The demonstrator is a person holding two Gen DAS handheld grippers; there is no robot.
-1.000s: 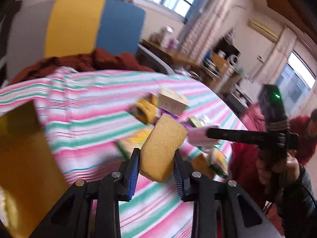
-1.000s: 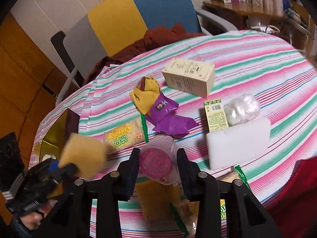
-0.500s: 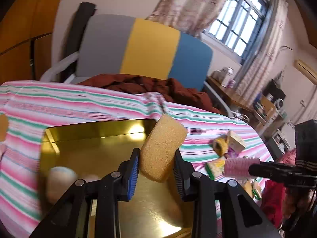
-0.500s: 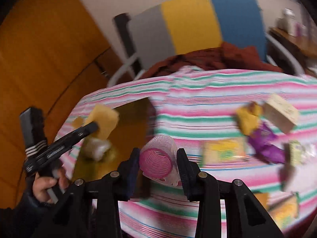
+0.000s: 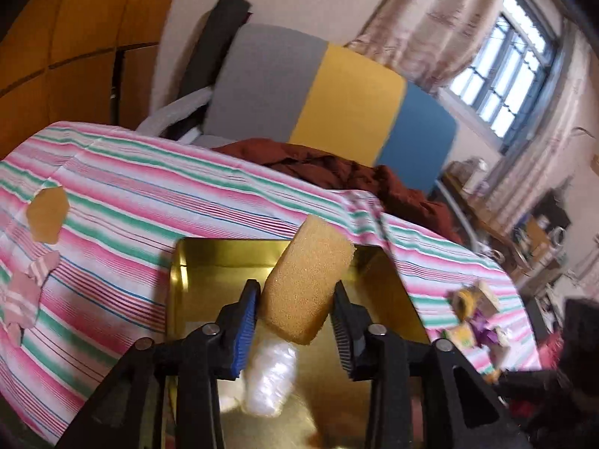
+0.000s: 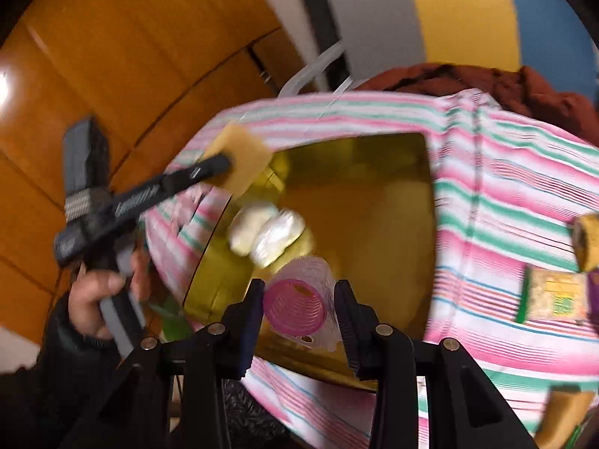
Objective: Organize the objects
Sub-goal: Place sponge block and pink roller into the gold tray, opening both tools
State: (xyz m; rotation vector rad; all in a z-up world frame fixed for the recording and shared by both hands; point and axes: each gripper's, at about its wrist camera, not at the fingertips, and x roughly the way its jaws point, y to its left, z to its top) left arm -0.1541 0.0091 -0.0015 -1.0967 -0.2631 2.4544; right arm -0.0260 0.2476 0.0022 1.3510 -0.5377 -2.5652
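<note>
Both jaws grip cargo over the shiny gold metal tray [image 6: 426,172]: my left gripper [image 5: 295,321] a yellow foam sponge [image 5: 307,284], my right gripper [image 6: 299,321] a pink ribbed plastic roller [image 6: 295,308]. Two white bundles [image 6: 267,234] already lie inside; snack packets [image 6: 554,295] wait beside it.

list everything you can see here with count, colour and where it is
sponge: 1, yellow, clamped in the left gripper over the tray
hair roller: 1, pink, clamped in the right gripper at the tray's near edge
tray: 1, gold, on the tablecloth
white bundles: 2, whitish, inside the tray
tablecloth: 1, pink, green and white stripes, over the table
snack packets: several, yellow and purple, right of the tray
chair: 1, grey, yellow, blue, behind the table
brown garment: 1, on the chair
left gripper: 1, black
right gripper: 1, black
</note>
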